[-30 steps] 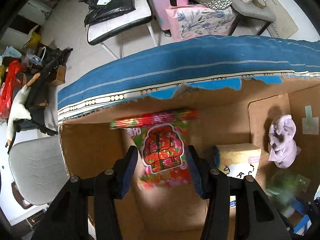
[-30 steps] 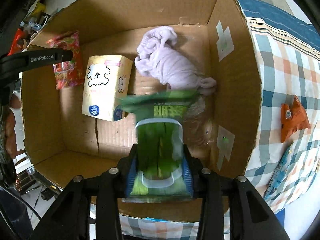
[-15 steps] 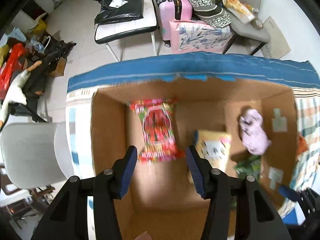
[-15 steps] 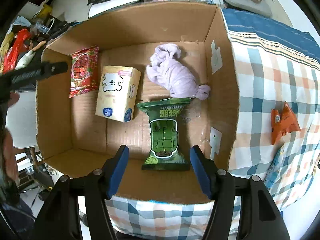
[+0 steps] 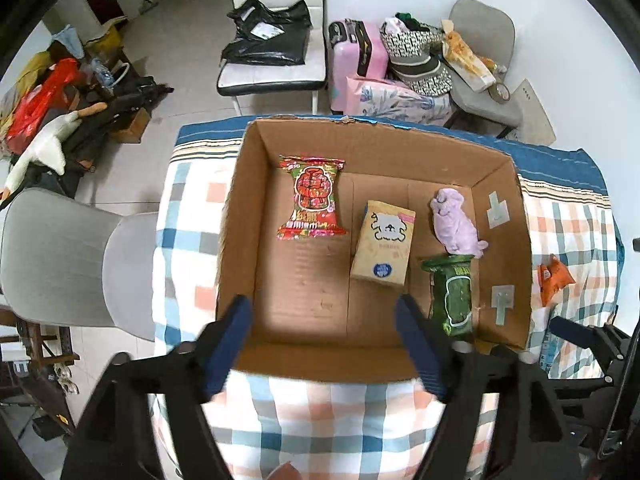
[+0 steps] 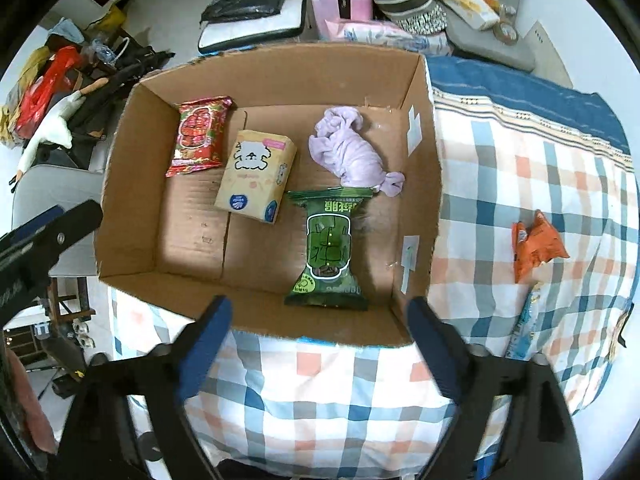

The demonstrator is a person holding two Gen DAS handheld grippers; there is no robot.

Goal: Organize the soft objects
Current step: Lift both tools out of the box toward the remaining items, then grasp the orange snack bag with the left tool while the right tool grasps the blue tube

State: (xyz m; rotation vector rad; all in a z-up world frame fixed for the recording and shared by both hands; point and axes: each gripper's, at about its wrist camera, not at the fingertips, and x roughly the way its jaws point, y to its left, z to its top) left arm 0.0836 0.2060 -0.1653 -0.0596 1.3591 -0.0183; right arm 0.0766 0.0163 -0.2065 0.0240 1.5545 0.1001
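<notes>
An open cardboard box [image 5: 236, 216] [image 6: 420, 152] stands on a checked cloth. In it lie a red snack pack [image 5: 313, 198] [image 6: 199, 136], a yellow tissue pack [image 5: 385, 243] [image 6: 256, 176], a crumpled lilac cloth [image 5: 456, 222] [image 6: 352, 152] and a green snack pack [image 5: 454, 294] [image 6: 328, 250]. My left gripper [image 5: 324, 344] is open and empty above the box's near edge. My right gripper [image 6: 320, 344] is open and empty, also raised over the near edge. An orange snack bag [image 5: 554, 278] [image 6: 534, 244] lies on the cloth right of the box.
The checked cloth [image 6: 520, 184] covers the table. A bluish packet [image 6: 524, 320] lies at its right edge. Grey chairs [image 5: 60, 260] stand left, and chairs with bags and a pink suitcase [image 5: 360, 56] stand behind.
Both grippers let go of their packs, the red one on the left and the green one on the right, then opened wide and rose back out of the box.
</notes>
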